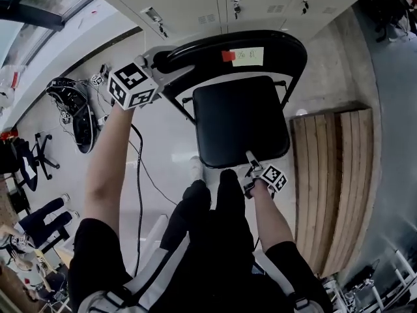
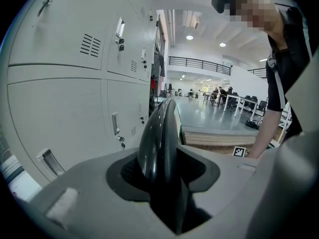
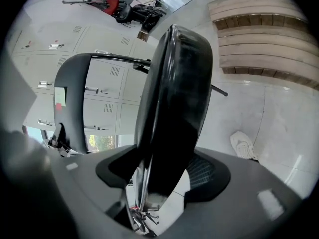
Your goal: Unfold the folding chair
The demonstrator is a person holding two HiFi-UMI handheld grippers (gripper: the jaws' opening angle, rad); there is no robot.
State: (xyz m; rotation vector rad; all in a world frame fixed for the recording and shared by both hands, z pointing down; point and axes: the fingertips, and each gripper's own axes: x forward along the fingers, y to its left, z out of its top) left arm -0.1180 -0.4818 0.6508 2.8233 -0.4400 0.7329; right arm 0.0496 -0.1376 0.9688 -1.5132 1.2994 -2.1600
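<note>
the folding chair [image 1: 241,119] stood open on the pale floor [image 1: 163,158] at the centre of the head view, with its backrest [image 1: 273,44] toward the grey lockers [image 1: 215,5] at 12 o'clock. a yellow note [image 1: 248,56] was stuck on the backrest. the left claw [image 1: 164,61] was clamped narrow on the backrest's top edge at 10 o'clock. the right claw [image 1: 251,162], spread wide, held the front edge of the seat [image 3: 174,108] at 5 o'clock. a slatted wooden platform [image 1: 332,175] lay at 3 o'clock. a black cable [image 1: 139,175] trailed over the floor at 8 o'clock, and an office chair [image 1: 39,152] stood at 9 o'clock.
</note>
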